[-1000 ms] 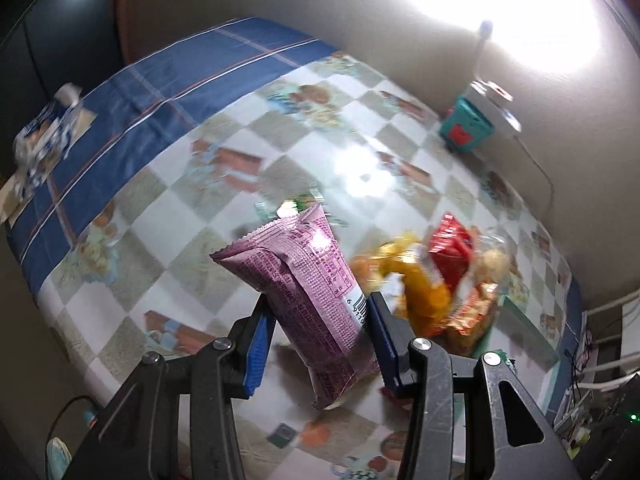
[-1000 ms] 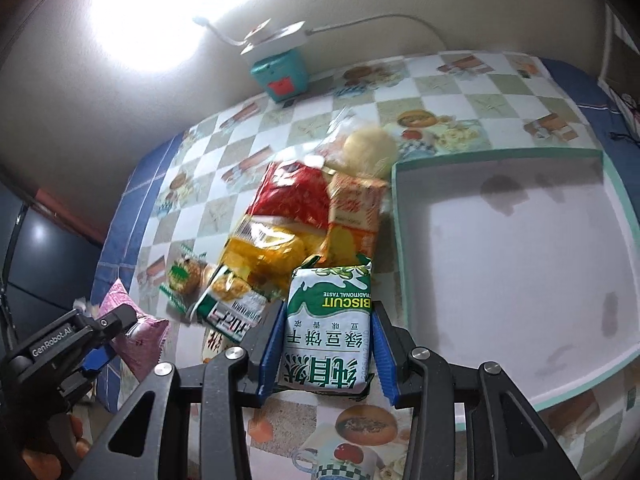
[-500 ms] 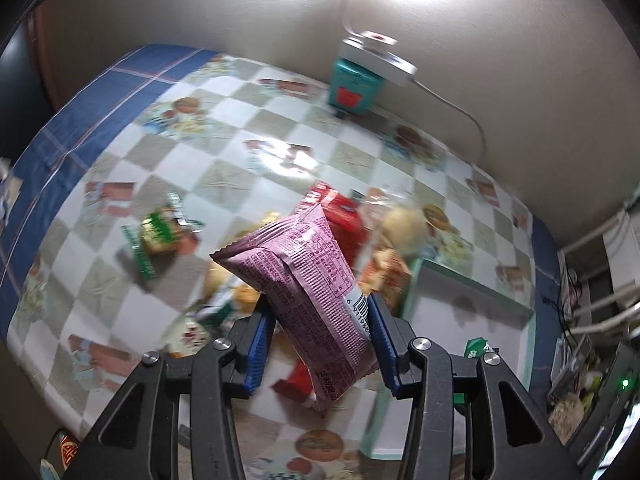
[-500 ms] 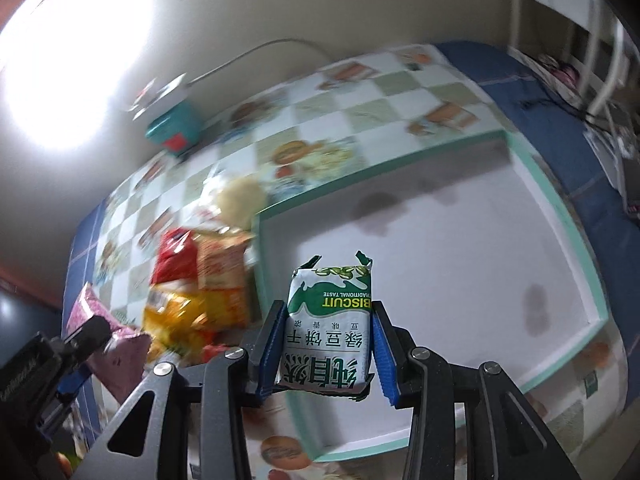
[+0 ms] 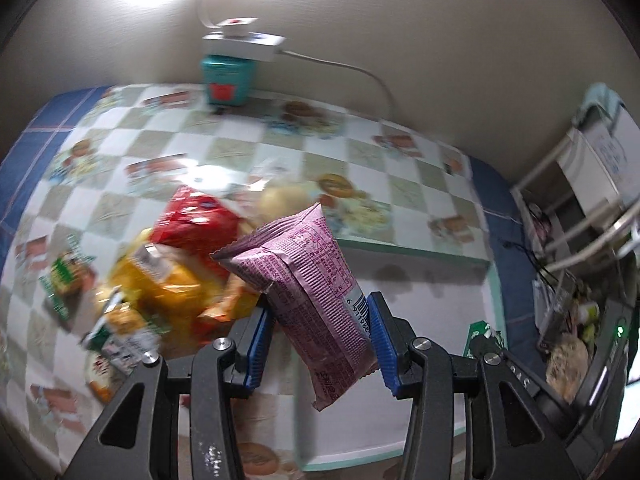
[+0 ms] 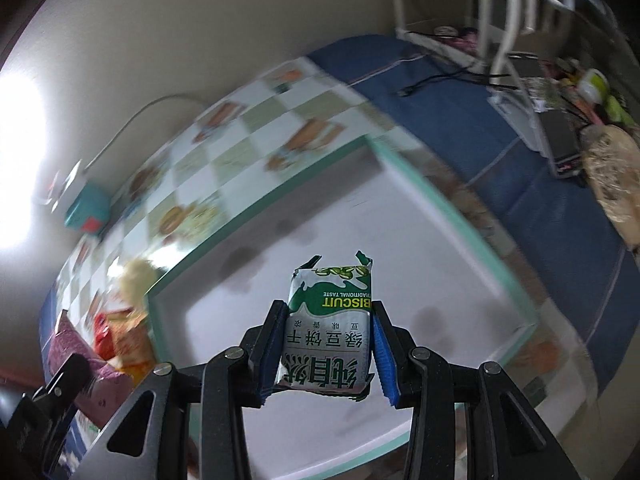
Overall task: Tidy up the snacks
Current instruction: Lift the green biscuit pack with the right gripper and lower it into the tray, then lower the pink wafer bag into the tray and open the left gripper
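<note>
Above the near rim of the shallow white tray with a mint-green edge (image 5: 420, 254), the left gripper (image 5: 318, 338) clamps a crinkly pink foil snack packet (image 5: 310, 280), tilted; lower it flat well inside the rim, clear of the loose pile just outside. Over the tray's bare middle, the right gripper (image 6: 326, 354) grips an upright green-and-white biscuit pack (image 6: 330, 340); set it apart from where the pink packet will lie.

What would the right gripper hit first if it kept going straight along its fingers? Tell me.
Probably the white floor of the green-rimmed tray. The right gripper, shut on the green biscuit packet, points down over it, and nothing shows in between; depth is unclear.
</note>
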A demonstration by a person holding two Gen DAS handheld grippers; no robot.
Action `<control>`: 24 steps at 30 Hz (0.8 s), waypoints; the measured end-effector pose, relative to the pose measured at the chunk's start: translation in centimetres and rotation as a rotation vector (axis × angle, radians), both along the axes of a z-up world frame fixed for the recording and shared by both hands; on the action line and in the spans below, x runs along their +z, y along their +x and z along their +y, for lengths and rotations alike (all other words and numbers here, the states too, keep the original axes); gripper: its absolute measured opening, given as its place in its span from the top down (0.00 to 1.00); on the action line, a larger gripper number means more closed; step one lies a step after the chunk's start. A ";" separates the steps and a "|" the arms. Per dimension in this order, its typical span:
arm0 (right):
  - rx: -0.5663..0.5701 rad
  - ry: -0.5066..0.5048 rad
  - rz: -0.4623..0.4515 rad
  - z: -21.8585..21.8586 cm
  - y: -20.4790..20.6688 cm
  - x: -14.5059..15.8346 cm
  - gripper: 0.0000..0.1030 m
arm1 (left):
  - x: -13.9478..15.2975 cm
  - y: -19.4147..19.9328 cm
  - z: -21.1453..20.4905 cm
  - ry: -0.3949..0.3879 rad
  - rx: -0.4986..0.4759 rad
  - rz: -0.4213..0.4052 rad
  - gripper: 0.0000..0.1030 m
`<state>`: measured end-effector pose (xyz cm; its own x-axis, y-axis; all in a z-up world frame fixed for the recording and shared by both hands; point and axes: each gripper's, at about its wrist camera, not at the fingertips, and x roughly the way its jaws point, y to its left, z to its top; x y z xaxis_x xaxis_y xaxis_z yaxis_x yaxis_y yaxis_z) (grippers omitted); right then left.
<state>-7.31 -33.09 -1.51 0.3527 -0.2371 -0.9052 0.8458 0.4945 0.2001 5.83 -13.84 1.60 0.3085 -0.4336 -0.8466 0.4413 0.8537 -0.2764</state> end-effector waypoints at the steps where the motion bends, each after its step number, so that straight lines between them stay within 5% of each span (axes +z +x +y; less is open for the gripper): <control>1: -0.017 0.001 0.003 -0.5 -0.4 -0.1 0.58 | -0.1 -0.1 -0.5 -0.003 -0.014 -0.005 0.53; 11: -0.098 -0.061 0.044 -4.2 -2.4 -0.4 0.58 | -1.9 -0.8 -4.9 -0.010 -0.117 0.002 0.53; 24: -0.090 0.005 0.119 -4.8 -2.0 -3.3 0.57 | -5.8 -0.6 -7.4 0.073 -0.163 0.061 0.53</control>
